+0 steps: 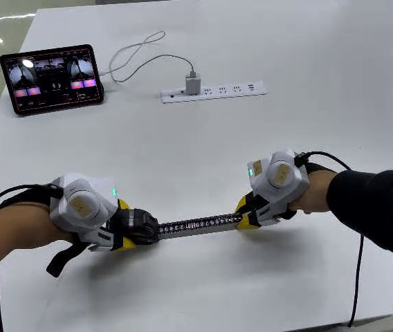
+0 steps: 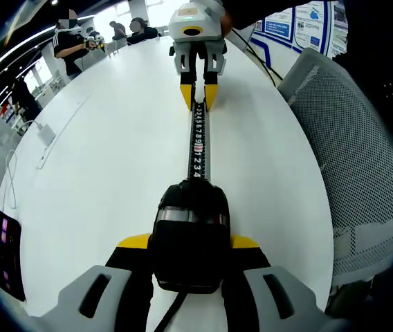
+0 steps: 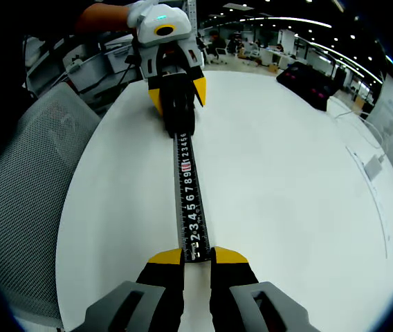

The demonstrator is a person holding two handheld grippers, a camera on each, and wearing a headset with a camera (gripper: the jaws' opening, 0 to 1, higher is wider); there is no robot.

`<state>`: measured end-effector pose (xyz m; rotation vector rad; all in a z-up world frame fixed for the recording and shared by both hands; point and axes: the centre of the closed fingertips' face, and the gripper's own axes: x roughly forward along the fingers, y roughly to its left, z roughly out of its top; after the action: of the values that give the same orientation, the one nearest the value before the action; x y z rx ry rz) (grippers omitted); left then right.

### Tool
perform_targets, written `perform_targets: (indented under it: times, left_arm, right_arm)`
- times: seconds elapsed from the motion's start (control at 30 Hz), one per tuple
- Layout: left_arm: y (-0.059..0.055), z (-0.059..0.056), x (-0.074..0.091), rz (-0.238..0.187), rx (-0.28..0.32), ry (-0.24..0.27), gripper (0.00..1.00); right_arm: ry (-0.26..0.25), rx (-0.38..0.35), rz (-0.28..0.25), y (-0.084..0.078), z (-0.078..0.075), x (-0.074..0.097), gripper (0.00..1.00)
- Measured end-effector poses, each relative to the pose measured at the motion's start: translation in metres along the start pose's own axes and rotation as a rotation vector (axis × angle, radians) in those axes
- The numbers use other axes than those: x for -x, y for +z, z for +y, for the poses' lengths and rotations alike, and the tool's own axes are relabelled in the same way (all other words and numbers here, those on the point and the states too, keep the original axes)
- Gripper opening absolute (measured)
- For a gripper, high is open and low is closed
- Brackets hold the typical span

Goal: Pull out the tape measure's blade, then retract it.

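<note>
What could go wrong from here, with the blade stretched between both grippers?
1. The right gripper pinches the blade only at its tip; a sudden release could let it whip back towards the case.
2. The left gripper clamps the rounded case by its sides; pulling harder might drag it out of the jaws.
3. The grippers face each other along the blade; twisting either could kink it.

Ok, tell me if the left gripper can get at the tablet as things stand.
Probably not yet. The left gripper is shut on the tape measure case, its blade drawn out to the right gripper. The table toward the tablet lies bare, so only the full jaws hinder it.
</note>
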<state>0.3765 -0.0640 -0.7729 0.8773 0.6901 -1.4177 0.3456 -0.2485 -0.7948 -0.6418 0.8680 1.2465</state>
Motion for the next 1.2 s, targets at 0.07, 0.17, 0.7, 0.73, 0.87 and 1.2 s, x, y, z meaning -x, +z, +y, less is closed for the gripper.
perform_targets:
  times: [0.07, 0.17, 0.7, 0.73, 0.87, 1.2]
  left_arm:
    - [0.000, 0.000, 0.000, 0.000, 0.001, -0.001, 0.33]
    - [0.000, 0.000, 0.000, -0.001, 0.002, -0.001, 0.33]
    - [0.003, -0.002, 0.001, -0.001, -0.003, -0.002, 0.33]
    - [0.003, -0.002, 0.001, -0.002, -0.001, 0.000, 0.33]
    - [0.004, -0.002, 0.001, -0.002, 0.001, 0.003, 0.33]
    - [0.003, -0.001, 0.001, 0.000, 0.001, 0.001, 0.32]
  right_arm:
    - [-0.002, -0.001, 0.001, -0.001, 0.000, 0.001, 0.09]
    - [-0.003, -0.003, -0.003, -0.002, 0.000, 0.001, 0.09]
    - [-0.004, -0.004, 0.003, -0.009, -0.001, 0.006, 0.09]
    - [-0.004, -0.006, 0.003, -0.009, -0.001, 0.007, 0.09]
    - [-0.004, -0.005, 0.005, -0.009, -0.001, 0.007, 0.09]
    - [-0.007, -0.002, 0.011, -0.013, 0.000, 0.011, 0.09]
